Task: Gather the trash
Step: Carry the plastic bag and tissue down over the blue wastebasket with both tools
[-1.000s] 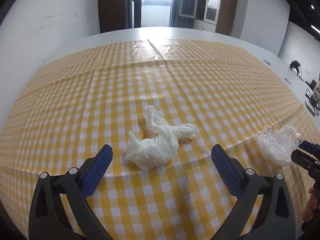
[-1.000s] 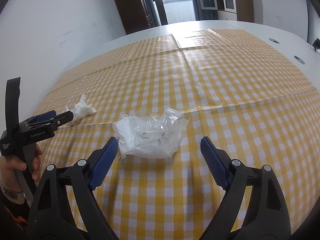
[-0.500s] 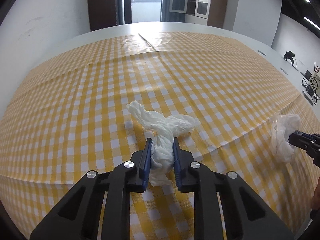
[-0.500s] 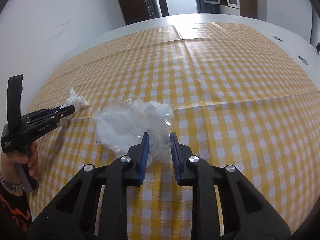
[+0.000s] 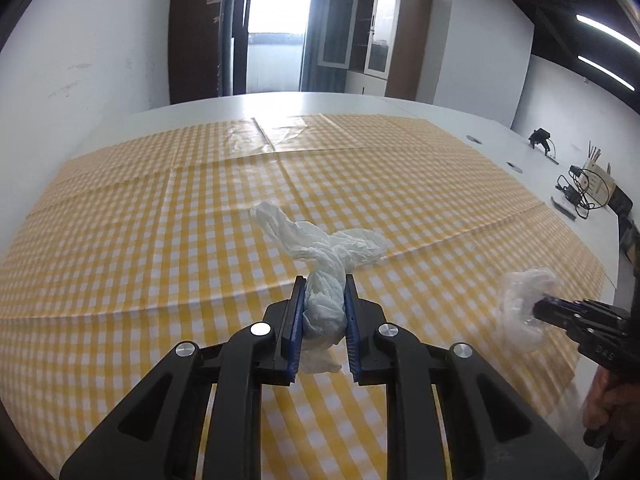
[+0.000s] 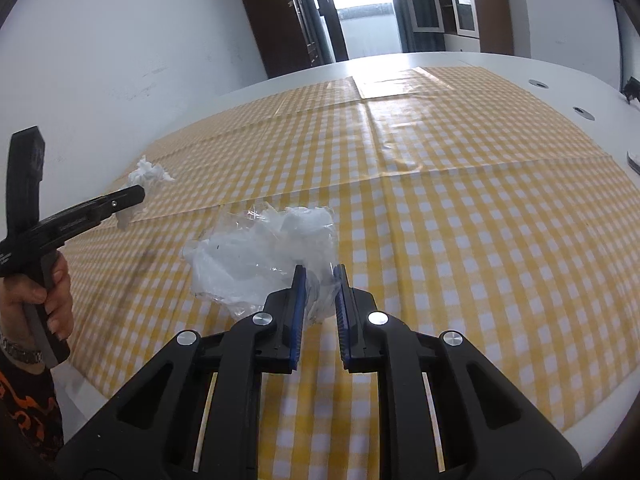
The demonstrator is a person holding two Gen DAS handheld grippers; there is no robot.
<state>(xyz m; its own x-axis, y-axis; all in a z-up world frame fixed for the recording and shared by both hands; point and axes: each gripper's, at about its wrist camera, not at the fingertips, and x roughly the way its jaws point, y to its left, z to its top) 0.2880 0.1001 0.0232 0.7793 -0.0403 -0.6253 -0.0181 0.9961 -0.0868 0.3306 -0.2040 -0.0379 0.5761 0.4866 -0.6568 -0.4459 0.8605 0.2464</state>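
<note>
A long white surface (image 5: 460,120) carries a yellow-and-white checked cloth (image 5: 160,240) with fold creases. At 12 o'clock a bright doorway (image 5: 276,32) stands between dark brown panels (image 5: 196,32); glass-fronted cabinets (image 5: 380,36) sit at 1 o'clock. White walls (image 5: 100,48) close both sides. Ceiling strip lights (image 5: 608,36) glow at 2 o'clock, above tangled cables (image 5: 580,192)

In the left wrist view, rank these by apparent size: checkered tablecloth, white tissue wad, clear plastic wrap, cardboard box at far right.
1. checkered tablecloth
2. white tissue wad, nearest the camera, so inflated
3. clear plastic wrap
4. cardboard box, farthest, so its true size is unsure
</note>
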